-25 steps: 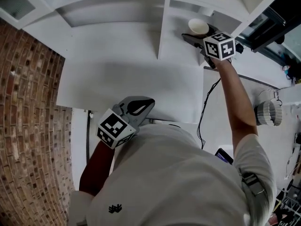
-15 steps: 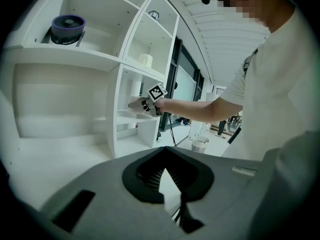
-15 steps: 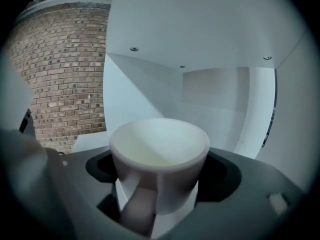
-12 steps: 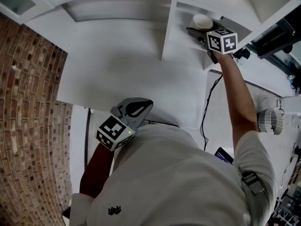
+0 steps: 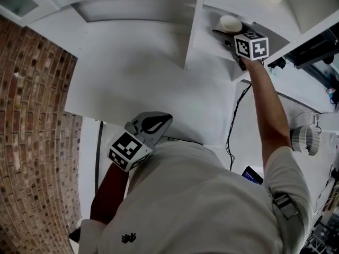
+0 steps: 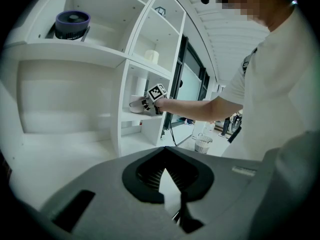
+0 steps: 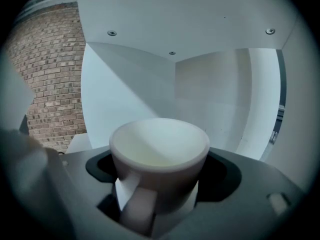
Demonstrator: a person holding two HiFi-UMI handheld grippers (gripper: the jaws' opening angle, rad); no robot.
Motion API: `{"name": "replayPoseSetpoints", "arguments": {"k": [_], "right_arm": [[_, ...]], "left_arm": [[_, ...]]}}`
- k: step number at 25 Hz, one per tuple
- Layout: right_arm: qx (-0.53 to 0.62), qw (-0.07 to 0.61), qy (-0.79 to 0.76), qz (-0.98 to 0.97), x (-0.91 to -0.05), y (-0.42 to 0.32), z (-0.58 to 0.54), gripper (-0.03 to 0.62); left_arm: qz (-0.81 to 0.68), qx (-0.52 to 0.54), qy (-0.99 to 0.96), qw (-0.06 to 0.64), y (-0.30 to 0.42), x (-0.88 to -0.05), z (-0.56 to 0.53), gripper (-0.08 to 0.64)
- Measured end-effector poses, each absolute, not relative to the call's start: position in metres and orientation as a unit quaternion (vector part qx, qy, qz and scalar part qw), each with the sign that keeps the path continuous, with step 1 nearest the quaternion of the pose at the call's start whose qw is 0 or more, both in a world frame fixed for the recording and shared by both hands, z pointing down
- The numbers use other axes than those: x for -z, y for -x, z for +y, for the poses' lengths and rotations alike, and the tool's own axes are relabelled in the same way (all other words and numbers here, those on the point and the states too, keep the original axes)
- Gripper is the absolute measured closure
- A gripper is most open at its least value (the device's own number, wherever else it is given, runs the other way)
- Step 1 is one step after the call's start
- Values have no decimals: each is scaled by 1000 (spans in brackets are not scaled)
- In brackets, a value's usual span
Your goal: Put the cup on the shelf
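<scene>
Head view: a person in a white shirt (image 5: pixel 201 205) leans over a white table (image 5: pixel 143 97) that runs up to a white shelf unit (image 5: pixel 137 4); a brick wall (image 5: pixel 32 120) lines the left side.
Right arm (image 5: pixel 267 115): bare and nearly straight, reaching into the compartment just right of the upright divider (image 5: pixel 190 33).
Right gripper (image 5: pixel 225 33): well inside that compartment, marker cube facing up. Its jaws are closed against the two sides of the cup (image 7: pixel 159 149) and carry it.
Cup: white, upright, mouth open to the top, handle turned toward the gripper's camera. The compartment's ceiling and rear wall show behind it.
Cup and shelf board (image 5: pixel 209 49): the cup is low over the board, but whether its base touches the board cannot be told from these views.
Left gripper (image 5: pixel 158 120): close to the person's chest at the near table edge, well apart from the shelf unit. Its jaws are drawn together with only a thin wedge of light between the pads, and nothing is between them.
Left gripper view: looks across at the shelf unit from the side, with the right gripper and the cup small in a middle compartment.
Upper shelves: a dark round container (image 6: pixel 72 24) with a purple rim stands on the board above the wide left bay. A pale cylinder (image 6: pixel 151 57) stands in the compartment above the cup's.
Right of the table: a black cable (image 5: pixel 231 134) hangs down beside the table's edge, and a white ribbed basket (image 5: pixel 303 140) stands further right.
</scene>
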State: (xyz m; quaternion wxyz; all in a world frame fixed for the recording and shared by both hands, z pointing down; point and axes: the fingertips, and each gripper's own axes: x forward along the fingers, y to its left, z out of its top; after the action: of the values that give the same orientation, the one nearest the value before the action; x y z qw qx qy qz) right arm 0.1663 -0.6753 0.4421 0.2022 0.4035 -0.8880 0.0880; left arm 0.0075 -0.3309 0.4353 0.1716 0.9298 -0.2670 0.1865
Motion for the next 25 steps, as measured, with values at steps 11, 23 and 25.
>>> {"name": "replayPoseSetpoints", "arguments": {"k": [11, 23, 25], "right_arm": [[-82, 195, -400, -892, -447, -166, -679, 139], [-90, 188, -411, -887, -447, -170, -679, 127], [-93, 184, -420, -884, -447, -172, -678, 120]], "left_arm": [[-271, -191, -926, 180, -5, -442, -334, 554], [-267, -186, -929, 176, -3, -438, -334, 554], [-265, -186, -930, 176, -2, -438, -332, 554]]}}
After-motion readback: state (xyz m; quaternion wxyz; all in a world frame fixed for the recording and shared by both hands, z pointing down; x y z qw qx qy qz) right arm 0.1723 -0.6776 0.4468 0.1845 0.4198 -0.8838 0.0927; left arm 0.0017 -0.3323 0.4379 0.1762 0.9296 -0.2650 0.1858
